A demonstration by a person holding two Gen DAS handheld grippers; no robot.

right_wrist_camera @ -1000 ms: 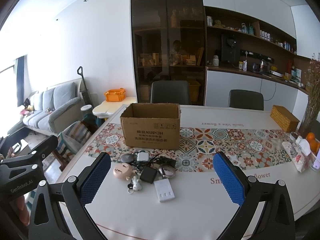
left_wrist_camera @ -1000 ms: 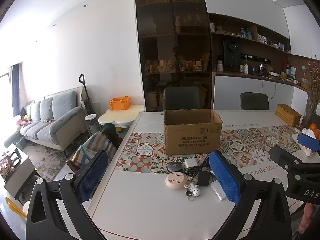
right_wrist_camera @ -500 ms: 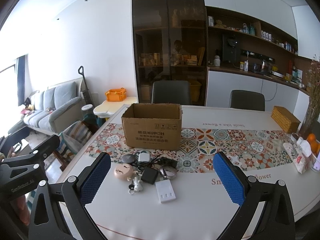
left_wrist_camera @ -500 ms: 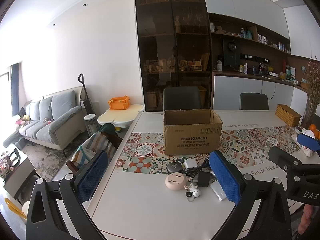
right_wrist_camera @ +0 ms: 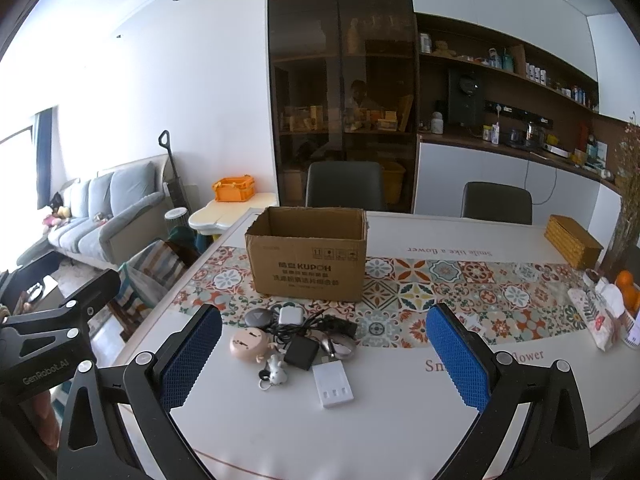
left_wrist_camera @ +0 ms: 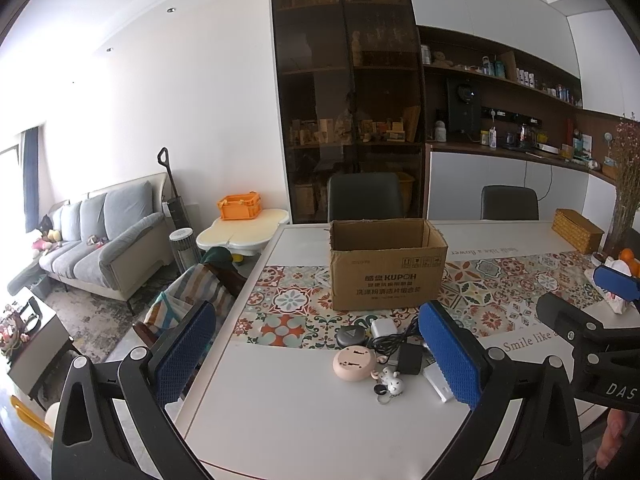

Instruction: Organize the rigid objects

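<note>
In the right wrist view, an open cardboard box (right_wrist_camera: 307,258) printed "KUPOH" stands on the patterned tile runner (right_wrist_camera: 440,284) just above the centre of the frame, its top flaps open; what lies inside cannot be seen. Below it, at the middle of the white table (right_wrist_camera: 400,432), lies a tight cluster of small rigid things: a dark round puck (right_wrist_camera: 258,317) and a white square charger (right_wrist_camera: 291,315) at the runner's edge, a tangle of black cable (right_wrist_camera: 316,322) to their right, a pink round device (right_wrist_camera: 248,343), a black power adapter (right_wrist_camera: 301,353), a grey computer mouse (right_wrist_camera: 339,347), a small white figurine on a key ring (right_wrist_camera: 276,373), and a white flat rectangular case (right_wrist_camera: 333,385) lowest of all (nearest the camera). The pieces touch or overlap one another; the box stands a little apart above them.

The right gripper (right_wrist_camera: 324,356) fills the lower part of that frame, blue pads spread wide and empty, with the cluster showing between them. The left gripper's black body sits at the lower left edge.

In the left wrist view, the left gripper (left_wrist_camera: 316,356) hangs likewise released, holding nothing; its left pad is over the table's edge, its right pad partly hides the white case (left_wrist_camera: 438,380). The box (left_wrist_camera: 387,266) is at centre, the pink device (left_wrist_camera: 354,363) below it. A woven basket (left_wrist_camera: 578,235) and oranges (left_wrist_camera: 626,258) sit at the right of the frame.
</note>
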